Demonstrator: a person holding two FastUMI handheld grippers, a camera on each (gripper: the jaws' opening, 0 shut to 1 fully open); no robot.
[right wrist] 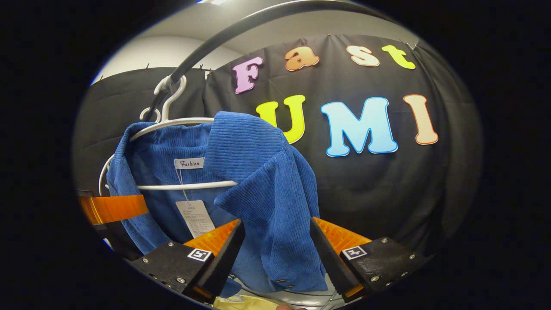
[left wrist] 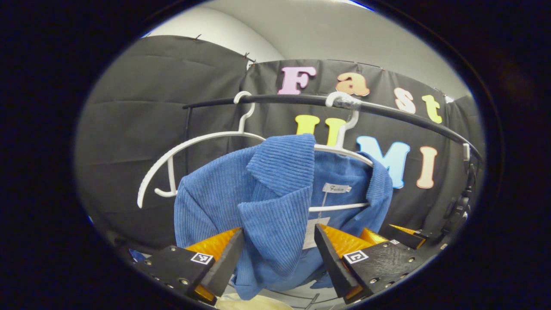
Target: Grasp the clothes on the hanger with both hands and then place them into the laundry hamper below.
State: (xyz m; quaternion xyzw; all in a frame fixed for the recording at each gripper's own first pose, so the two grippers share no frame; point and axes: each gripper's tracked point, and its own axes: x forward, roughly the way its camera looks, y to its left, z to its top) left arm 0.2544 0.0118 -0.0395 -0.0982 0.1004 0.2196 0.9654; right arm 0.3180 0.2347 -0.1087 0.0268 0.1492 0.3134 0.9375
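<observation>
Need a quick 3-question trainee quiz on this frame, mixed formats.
1. True or false: the blue jacket already lies in the hamper.
2. In the left gripper view, how many white hangers are on the rail? A) one B) two C) three
3. Fill in: the left gripper is ___, with the jacket's front panel between its fingers.

Key:
1. False; it hangs on a hanger.
2. B; one bare hanger, one under the jacket.
3. Open; the right gripper is open as well.
</observation>
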